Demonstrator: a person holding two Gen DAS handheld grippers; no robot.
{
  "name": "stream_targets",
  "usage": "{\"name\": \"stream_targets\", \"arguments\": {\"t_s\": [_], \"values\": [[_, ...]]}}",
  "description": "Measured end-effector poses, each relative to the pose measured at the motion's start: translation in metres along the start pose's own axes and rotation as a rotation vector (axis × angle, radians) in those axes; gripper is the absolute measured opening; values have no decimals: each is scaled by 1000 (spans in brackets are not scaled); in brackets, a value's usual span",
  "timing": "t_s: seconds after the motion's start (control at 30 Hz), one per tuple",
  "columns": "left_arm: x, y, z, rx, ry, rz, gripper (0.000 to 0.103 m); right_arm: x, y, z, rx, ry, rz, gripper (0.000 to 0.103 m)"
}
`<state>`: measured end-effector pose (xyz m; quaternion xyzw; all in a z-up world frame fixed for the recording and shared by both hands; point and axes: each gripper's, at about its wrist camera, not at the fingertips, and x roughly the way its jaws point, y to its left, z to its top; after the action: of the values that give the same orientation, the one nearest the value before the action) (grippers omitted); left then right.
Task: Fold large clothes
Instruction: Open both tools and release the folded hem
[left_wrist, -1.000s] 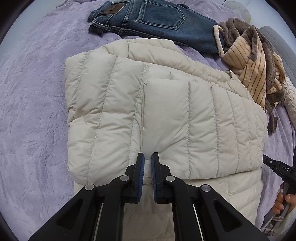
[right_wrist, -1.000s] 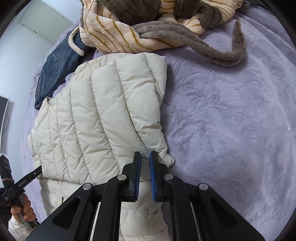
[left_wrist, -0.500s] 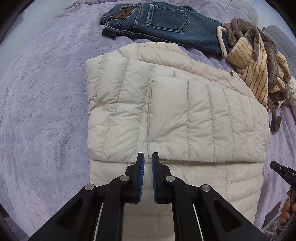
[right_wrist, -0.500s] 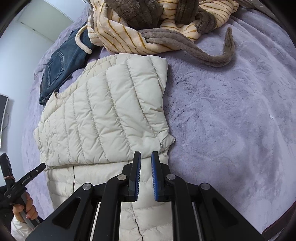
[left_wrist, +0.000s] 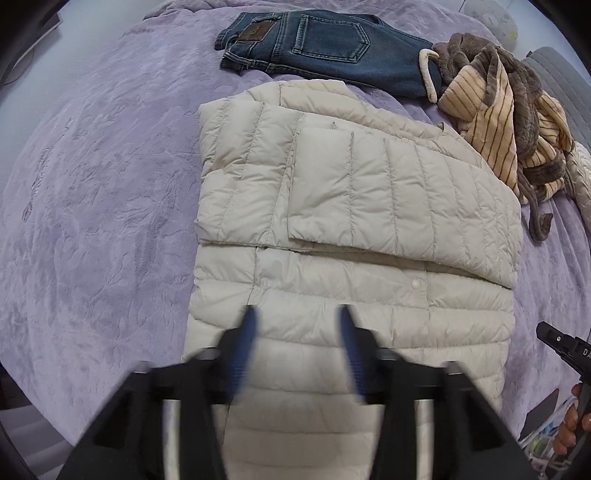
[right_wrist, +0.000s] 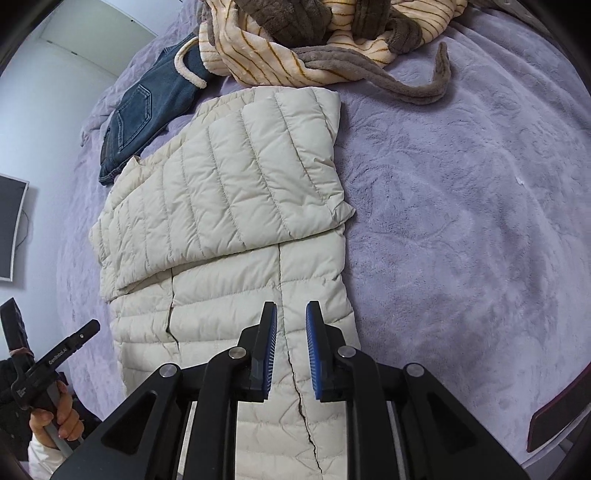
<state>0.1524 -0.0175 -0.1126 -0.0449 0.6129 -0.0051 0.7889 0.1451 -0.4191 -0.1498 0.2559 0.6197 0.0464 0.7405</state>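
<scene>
Left gripper (left_wrist: 297, 345): seen blurred at the bottom of the left wrist view; its jaws have just been opening and stand wide apart, with nothing clamped between them. It is held above the lower panel of the jacket.
Right gripper (right_wrist: 291, 347): jaws have just been opening; a narrow gap is shown between the blue pads (right_wrist: 268, 350), and no fabric is pinched. It is positioned over the jacket's lower part, near the right edge.
Hands: one hand (right_wrist: 59, 417) is seen on the left gripper's handle in the right wrist view; another hand (left_wrist: 570, 424) is seen at the right edge of the left wrist view.
Jacket (left_wrist: 351, 236): a cream quilted puffer jacket, laid flat on the bedspread. Its upper part, with the sleeves, is folded down over the body; the lower part is left uncovered.
Bedspread (left_wrist: 92, 221): lilac, embossed, spread under all garments.
Striped robe (left_wrist: 498, 122): a beige and brown heap, lying just beyond the jacket's far right corner.
Jeans (left_wrist: 325, 44): blue, laid beyond the jacket's far edge, beside the robe.
</scene>
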Motion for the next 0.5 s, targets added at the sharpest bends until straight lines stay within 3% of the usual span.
{"name": "stream_targets", "arguments": {"t_s": [0.03,0.23,0.43,0.5], "values": [[-6,0,-4,-6,-28,9,95,-3,1,-2,-6,-2,2,18],[-22,-4,-20,13,-24,22,95,-18,12,-12,-48,-14,14,20],[-39,-7,-38,29,-40,82,95,-27,19,-23,-73,-36,28,63],[-44,-6,-45,34,-46,107,103,-30,21,-28,-77,-48,43,83]]}}
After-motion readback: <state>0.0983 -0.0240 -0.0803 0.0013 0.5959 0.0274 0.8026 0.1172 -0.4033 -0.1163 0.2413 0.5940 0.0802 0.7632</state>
